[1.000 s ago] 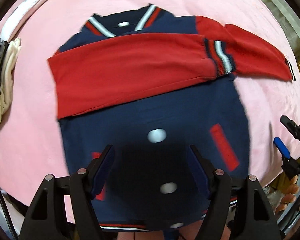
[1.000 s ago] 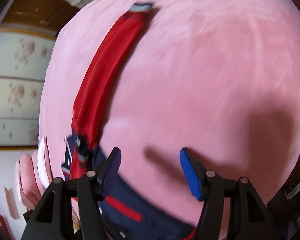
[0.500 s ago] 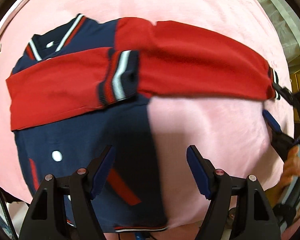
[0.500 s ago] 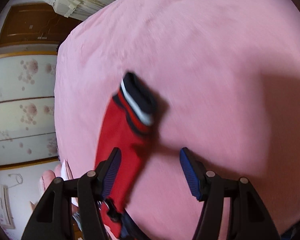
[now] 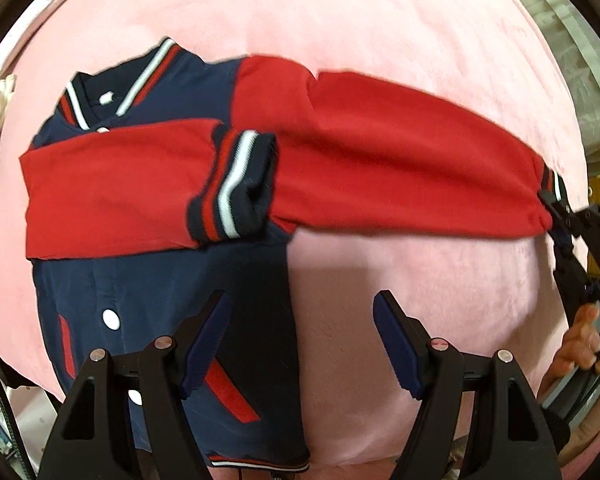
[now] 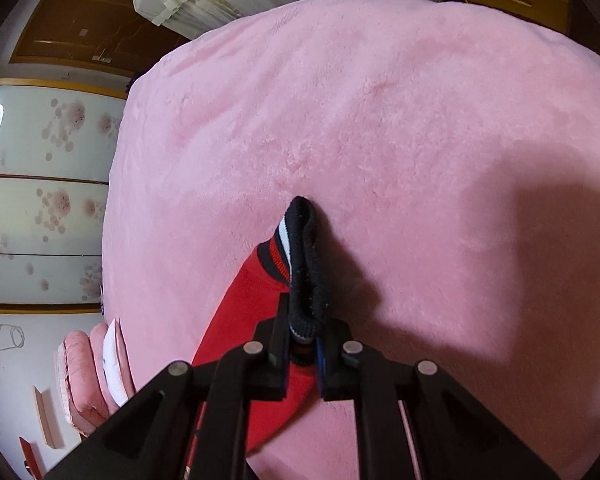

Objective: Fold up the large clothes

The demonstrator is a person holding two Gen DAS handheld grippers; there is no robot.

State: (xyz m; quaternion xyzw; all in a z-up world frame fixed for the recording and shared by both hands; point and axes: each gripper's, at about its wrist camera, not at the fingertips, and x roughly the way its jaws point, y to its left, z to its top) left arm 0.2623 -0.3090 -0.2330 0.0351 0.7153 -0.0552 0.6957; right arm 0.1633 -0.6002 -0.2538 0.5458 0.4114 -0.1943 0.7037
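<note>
Pink fuzzy bed cover (image 5: 380, 32) takes up pretty much the whole view, with a patterned wardrobe (image 6: 40, 200) off to the side. The jacket (image 5: 172, 288), navy body with red sleeves, lies flat on it, front up. One sleeve (image 5: 112, 188) is already folded across the chest. The other sleeve (image 5: 400, 168) stretches out sideways, and the right claw (image 6: 303, 340) has just been closing and is now pinched tight on its striped cuff (image 6: 306, 264).

The left claw (image 5: 300, 340) hangs wide open above the jacket's edge, nothing in it.

What I'd worry about: the grip is only on the cuff's ribbing, so a quick pull could slip it free. With nothing pinning the body, dragging the sleeve across could also shift the whole jacket or knock the folded sleeve loose.
</note>
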